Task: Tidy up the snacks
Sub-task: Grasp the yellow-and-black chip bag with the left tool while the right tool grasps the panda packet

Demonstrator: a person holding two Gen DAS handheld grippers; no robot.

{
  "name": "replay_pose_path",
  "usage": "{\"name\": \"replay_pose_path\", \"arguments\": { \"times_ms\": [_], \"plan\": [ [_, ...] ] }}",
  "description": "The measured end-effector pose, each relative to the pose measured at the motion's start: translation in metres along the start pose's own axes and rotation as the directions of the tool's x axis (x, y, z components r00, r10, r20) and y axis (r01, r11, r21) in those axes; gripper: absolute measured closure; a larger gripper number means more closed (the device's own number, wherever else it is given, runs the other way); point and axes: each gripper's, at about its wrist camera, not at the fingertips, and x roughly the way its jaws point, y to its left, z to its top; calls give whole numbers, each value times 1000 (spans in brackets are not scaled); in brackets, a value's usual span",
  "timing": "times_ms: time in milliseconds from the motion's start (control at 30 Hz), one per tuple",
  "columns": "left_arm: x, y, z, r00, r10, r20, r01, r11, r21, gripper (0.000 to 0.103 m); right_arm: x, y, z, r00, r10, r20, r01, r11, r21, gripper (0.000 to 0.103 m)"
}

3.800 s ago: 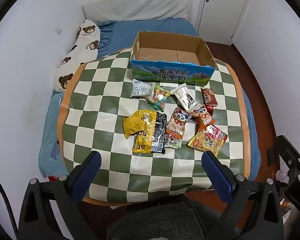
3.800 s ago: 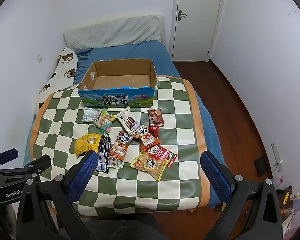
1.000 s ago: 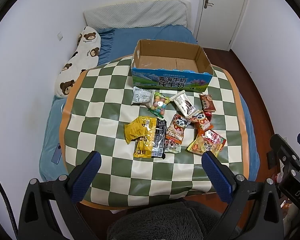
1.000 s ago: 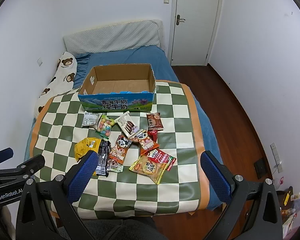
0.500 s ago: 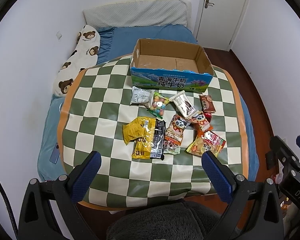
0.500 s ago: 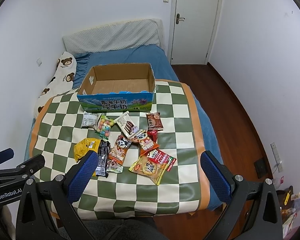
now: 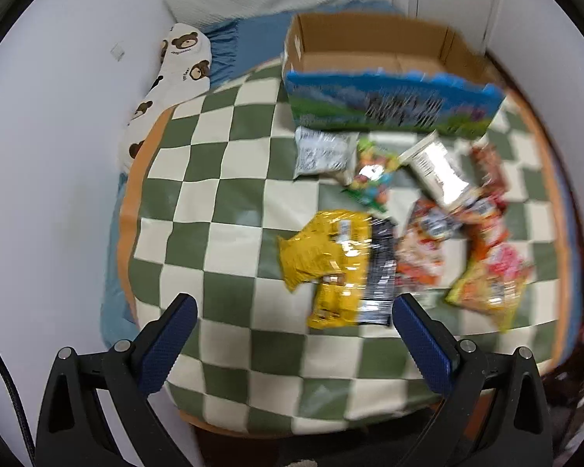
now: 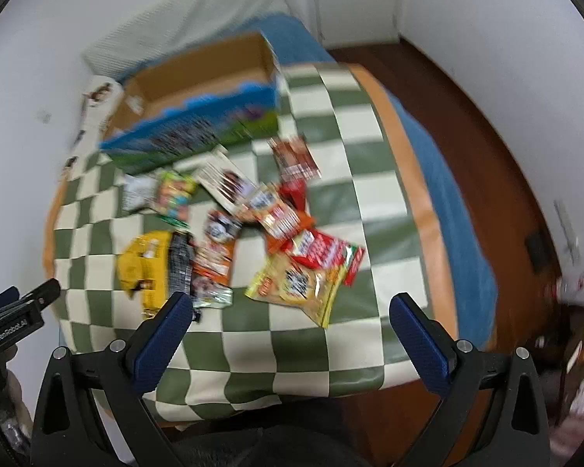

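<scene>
Several snack packets lie in a loose heap on a green and cream checked table (image 7: 222, 202) (image 8: 331, 350). Among them are a yellow packet (image 7: 327, 260) (image 8: 144, 268), a black packet (image 7: 379, 272), a colourful candy bag (image 7: 372, 179) (image 8: 173, 194), a white packet (image 7: 321, 153) and a yellow-red packet (image 7: 490, 284) (image 8: 303, 280). An empty cardboard box (image 7: 385, 89) (image 8: 198, 116) with a blue printed front stands behind them. My left gripper (image 7: 292, 340) hangs open over the near edge, in front of the yellow packet. My right gripper (image 8: 292, 336) is open too, just before the yellow-red packet. Both views are blurred.
A bed with a blue sheet (image 7: 253, 39), a bear-print pillow (image 7: 175, 74) and a white pillow (image 8: 175, 27) lies behind the table. White walls close in on the left. Wooden floor (image 8: 486, 124) runs along the right. The left gripper's body (image 8: 11, 323) shows at the right view's lower left.
Both grippers have dropped closer to the table and the snacks loom larger. The right view has swung and tilted to the right. No packet has shifted.
</scene>
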Motion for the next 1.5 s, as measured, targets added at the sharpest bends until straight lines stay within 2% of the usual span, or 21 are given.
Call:
{"name": "replay_pose_path", "arguments": {
  "times_ms": [100, 200, 300, 367, 500, 567, 767, 900, 1000, 1133, 1367, 1500],
  "plan": [
    [40, -6, 9, 998, 25, -56, -21, 998, 62, 0, 47, -3, 3, 997, 8, -71, -5, 999, 42, 1],
    [85, -15, 17, 989, -16, -146, 27, 997, 79, 0, 92, -1, 5, 991, 19, -133, -11, 998, 59, 1],
    [130, -24, 24, 970, -67, -234, 83, 995, 59, 0, 132, 9, 6, 981, 46, -191, -33, 997, 72, 3],
    [156, -28, 28, 956, -79, -284, 94, 995, 41, 0, 155, 15, 6, 973, 64, -222, -47, 996, 82, 5],
    [191, -34, 33, 939, -116, -323, 125, 992, 9, 0, 181, 30, 6, 963, 97, -252, -76, 993, 89, 10],
    [203, -38, 33, 938, -96, -334, 109, 994, 20, 0, 189, 37, 7, 960, 113, -256, -92, 992, 90, 12],
    [209, -41, 33, 937, -110, -332, 130, 991, 40, 0, 199, 60, 10, 956, 114, -271, -102, 993, 58, 13],
    [198, -40, 30, 947, -102, -304, 123, 991, 51, 0, 199, 75, 11, 956, 102, -273, -96, 995, 33, 13],
    [196, -25, 23, 953, -126, -274, 129, 992, -8, 0, 195, 82, 10, 957, 89, -275, -89, 996, 13, 13],
    [191, 19, 14, 934, -214, -286, 178, 973, -146, 0, 190, 86, 12, 960, 84, -268, -85, 996, 8, 13],
    [179, 67, -1, 924, -259, -279, 200, 954, -224, 0, 200, 103, 19, 955, 117, -273, -119, 993, 11, 13],
    [159, 87, -8, 899, -356, -255, 276, 912, -302, 0, 204, 111, 20, 951, 131, -279, -135, 991, 3, 13]
  ]
}}
